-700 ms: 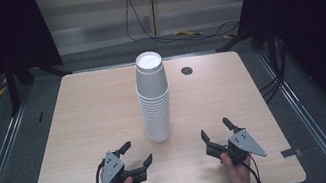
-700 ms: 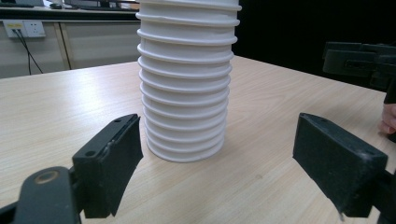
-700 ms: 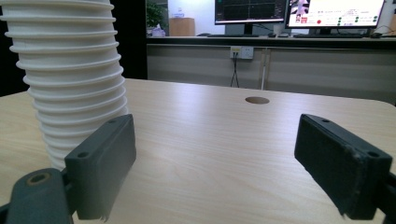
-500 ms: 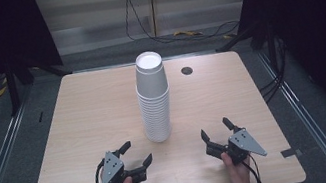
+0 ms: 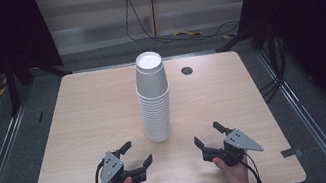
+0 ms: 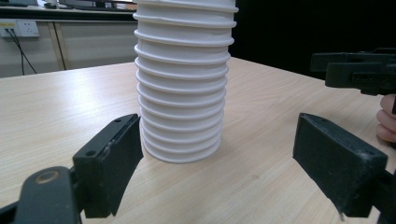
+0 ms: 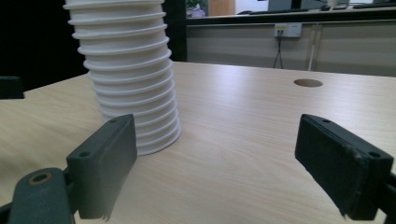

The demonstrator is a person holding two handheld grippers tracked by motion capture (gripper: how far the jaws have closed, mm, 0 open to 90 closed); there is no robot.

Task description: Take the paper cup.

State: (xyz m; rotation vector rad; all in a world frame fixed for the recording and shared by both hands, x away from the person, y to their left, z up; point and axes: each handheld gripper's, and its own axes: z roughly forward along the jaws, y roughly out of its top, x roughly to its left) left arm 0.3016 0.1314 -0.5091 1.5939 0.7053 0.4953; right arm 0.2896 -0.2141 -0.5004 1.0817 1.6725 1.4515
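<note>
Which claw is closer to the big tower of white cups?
The left claw, though only slightly. In the high view its jaw tips sit just below the base of the tall stack of white paper cups; the right claw stands farther aside.

Bare table (image 5: 80,121) flanks the central cup stack (image 5: 155,103).

A light wooden rectangular table (image 5: 79,116) has a small round dark hole (image 5: 187,70) near its far edge. Behind that table, black cables (image 5: 181,35) trail across the grey floor (image 5: 109,58).
</note>
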